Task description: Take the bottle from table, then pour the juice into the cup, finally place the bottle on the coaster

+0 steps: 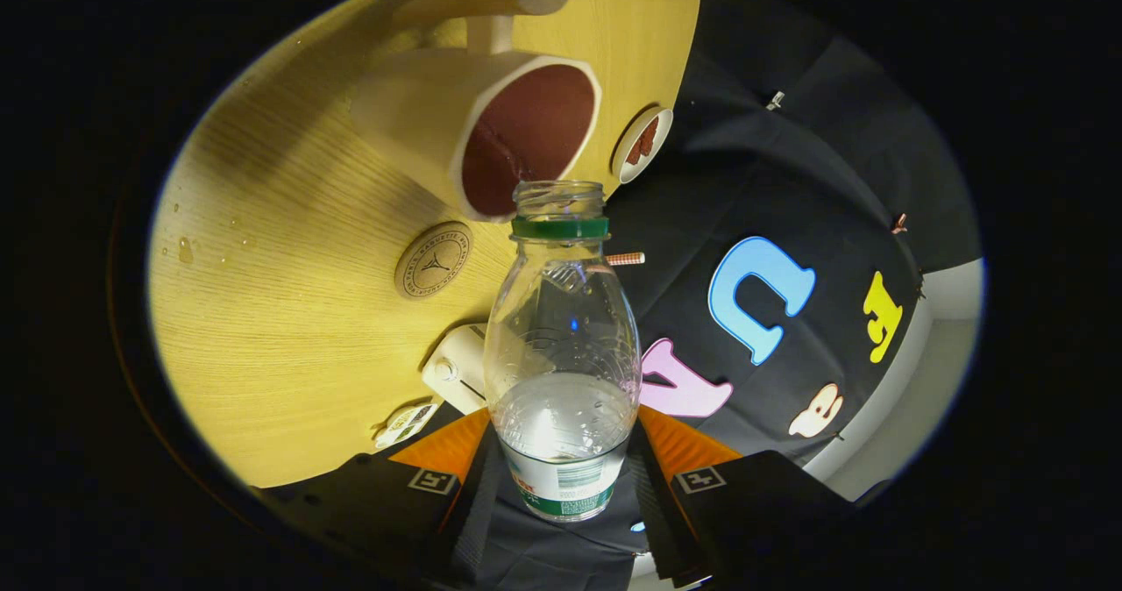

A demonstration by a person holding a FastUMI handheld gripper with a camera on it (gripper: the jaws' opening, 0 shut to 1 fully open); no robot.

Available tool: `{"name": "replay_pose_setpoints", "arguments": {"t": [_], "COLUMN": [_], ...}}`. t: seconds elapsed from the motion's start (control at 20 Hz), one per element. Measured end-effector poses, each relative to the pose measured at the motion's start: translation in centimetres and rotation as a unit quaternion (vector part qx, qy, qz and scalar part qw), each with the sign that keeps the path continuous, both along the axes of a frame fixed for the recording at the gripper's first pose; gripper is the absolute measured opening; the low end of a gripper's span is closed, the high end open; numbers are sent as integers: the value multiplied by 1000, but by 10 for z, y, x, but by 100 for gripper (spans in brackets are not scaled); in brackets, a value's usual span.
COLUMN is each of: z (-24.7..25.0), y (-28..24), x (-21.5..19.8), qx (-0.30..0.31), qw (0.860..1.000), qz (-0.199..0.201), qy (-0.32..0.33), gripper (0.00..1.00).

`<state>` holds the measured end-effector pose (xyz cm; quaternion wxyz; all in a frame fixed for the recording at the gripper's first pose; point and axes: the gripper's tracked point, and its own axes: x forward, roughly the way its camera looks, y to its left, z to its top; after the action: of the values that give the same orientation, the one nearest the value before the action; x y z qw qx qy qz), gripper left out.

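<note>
Two fingers of the claw (pixel 561 486) clench the lower body of the clear plastic bottle (pixel 563 354), one on each side just above its label, so the grip looks firm. The bottle is uncapped, a green ring round its neck, and clear liquid sits low in it, near the fingers; the whole view is tipped, so the pour appears to be either starting or easing off, and I cannot tell which. Just beyond the bottle's mouth stands the white cup (pixel 491 126) with its dark red inside, its opening turned toward the neck; whether any liquid is in it cannot be told. On the wooden table (pixel 289 345) beside the bottle lies a round coaster (pixel 433 260), near the cup's base, and a few drops glisten farther out on the wood. A small white device (pixel 458 367) lies close to the fingers. To pour well, I would keep the mouth over the middle of the cup's opening, roll the wrist slowly so the little liquid left runs along the shoulder and not over the rim, and hold the squeeze steady, since the thin wall may buckle.
</note>
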<state>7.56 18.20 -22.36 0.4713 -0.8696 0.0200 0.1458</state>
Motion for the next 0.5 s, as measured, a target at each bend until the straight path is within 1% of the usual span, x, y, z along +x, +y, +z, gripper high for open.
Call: {"name": "replay_pose_setpoints", "arguments": {"t": [0.35, 0.5], "z": [16, 20], "y": [16, 19], "x": [-1, 3], "qx": [-27, -30], "qw": [998, 998], "qz": [38, 45], "qy": [-38, -41], "gripper": [75, 74]}}
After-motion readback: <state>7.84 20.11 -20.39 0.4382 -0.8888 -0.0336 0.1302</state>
